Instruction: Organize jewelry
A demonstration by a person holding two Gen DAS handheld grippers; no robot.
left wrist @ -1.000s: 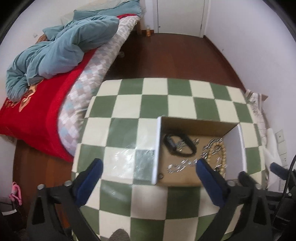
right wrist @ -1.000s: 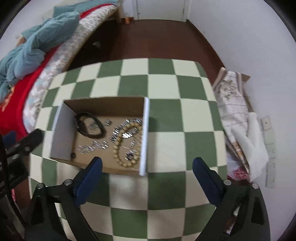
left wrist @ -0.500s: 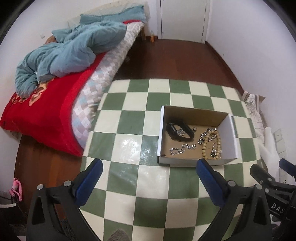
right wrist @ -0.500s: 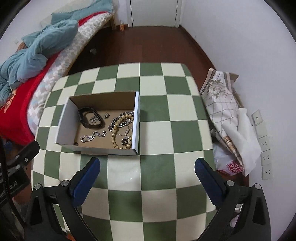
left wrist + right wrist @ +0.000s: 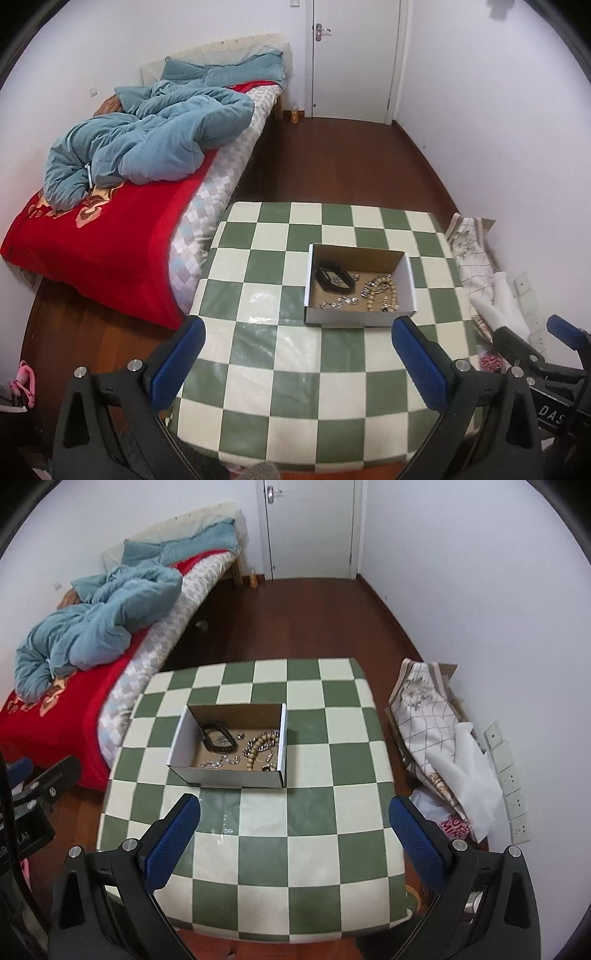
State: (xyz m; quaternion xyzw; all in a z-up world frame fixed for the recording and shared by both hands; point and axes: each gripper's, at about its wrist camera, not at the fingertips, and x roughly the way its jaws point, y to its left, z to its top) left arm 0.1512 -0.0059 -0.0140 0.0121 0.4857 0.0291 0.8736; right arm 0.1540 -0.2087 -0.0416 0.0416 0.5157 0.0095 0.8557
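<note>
Both tongs released, empty, hovering off near edge of checkered table [image 5: 258, 849]: left gripper [image 5: 295, 354], right gripper [image 5: 293, 830].
Cardboard box [image 5: 225, 775] mid-table holds black band [image 5: 218, 740], bead bracelet [image 5: 258, 746], silver chain [image 5: 218, 763].
If retrieving: approach from above, pinch one pc only, avoid tangle w/ neighbors.

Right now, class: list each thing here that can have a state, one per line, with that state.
Left gripper: open, empty, above the table.
Right gripper: open, empty.
Cardboard box: open-topped, upright on the checkered table.
Black band: lying inside the box.
Bead bracelet: lying inside the box.
Silver chain: loose inside the box.
Door: closed.
Blue duvet: crumpled on the bed.
</note>
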